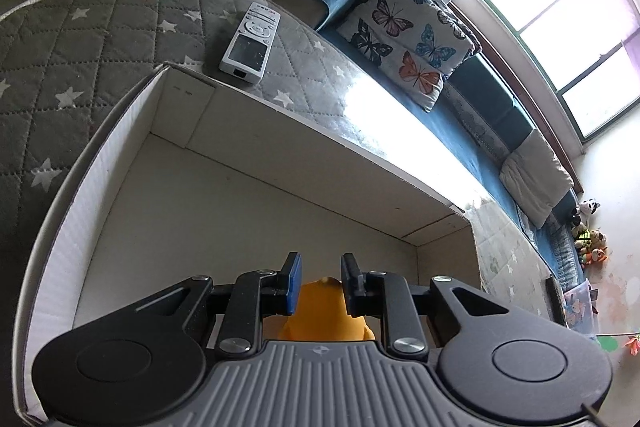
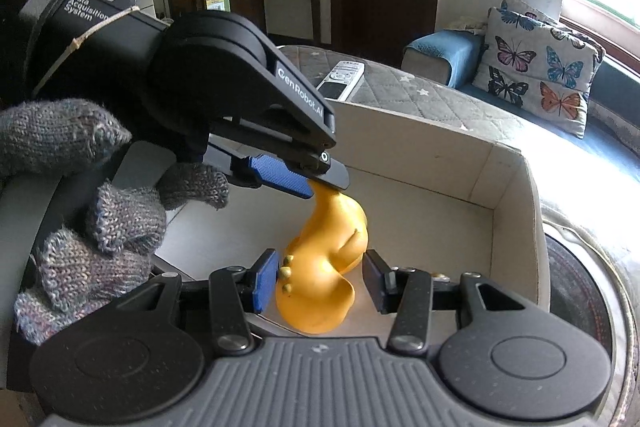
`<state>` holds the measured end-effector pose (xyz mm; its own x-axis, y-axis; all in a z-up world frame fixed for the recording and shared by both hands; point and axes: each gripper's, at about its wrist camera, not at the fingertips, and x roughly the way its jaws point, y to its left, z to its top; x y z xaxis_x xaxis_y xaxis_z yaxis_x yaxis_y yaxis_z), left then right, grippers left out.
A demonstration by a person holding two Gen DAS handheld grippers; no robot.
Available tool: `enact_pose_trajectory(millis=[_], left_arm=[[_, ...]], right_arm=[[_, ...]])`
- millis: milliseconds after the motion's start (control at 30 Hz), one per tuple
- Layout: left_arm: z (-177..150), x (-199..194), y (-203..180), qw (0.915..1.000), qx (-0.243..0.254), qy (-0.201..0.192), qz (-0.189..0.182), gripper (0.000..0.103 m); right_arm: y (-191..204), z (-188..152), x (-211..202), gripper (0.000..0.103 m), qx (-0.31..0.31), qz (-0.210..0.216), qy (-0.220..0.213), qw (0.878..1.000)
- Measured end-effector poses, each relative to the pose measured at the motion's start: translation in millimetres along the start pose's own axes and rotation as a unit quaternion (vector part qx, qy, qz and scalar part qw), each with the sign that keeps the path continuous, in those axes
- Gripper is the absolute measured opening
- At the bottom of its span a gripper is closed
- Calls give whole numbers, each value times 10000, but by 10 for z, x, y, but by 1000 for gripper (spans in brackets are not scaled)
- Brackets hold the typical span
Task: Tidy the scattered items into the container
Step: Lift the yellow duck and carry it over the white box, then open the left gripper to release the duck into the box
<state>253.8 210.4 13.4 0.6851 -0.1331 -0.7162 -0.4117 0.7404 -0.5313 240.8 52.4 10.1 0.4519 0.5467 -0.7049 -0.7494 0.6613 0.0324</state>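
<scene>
black claw (image 2: 318, 277), blue pads (image 2: 266, 281), grey knitted glove (image 2: 92, 211)

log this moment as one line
left gripper: shut on yellow toy | right gripper: open, straddling toy | toy: in box | remote: outside on mat

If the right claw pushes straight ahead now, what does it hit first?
Likely the yellow toy, lying between the open right claw fingers and pinched at its top by the left claw; beyond it, the box wall.
</scene>
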Motion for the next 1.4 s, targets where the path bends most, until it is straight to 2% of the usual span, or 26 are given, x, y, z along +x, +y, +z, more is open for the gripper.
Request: enact_pose_trajectory(millis=[400,533,733,933,1067,1400], left_arm=[[-57,-249,-93,9997,165,-190,3,24],[-88,-333,-132,9995,208,-248,-43,25],[-170,-452,-203,9991,295,-290,-96,25],[-304,-559,-284,9987,389,-296,-172,25],[-419,-622,-350,9981,501,-283,-206,25],[-815,-725,-516,9956,863,-128,-328,25]], right_arm=[[122,-23,-195,48,-21,-81,-164,9998],[119,-46,-276,56,-3,-135,-231,9996],[120,-97,-411,57,48,-225,-322,9992],[130,-189,-564,59,84,-348,-397,9986],[131,-280,-672,63,151,-434,-441,9980],[143,-638,-1040,66,239,-707,-550,9957]])
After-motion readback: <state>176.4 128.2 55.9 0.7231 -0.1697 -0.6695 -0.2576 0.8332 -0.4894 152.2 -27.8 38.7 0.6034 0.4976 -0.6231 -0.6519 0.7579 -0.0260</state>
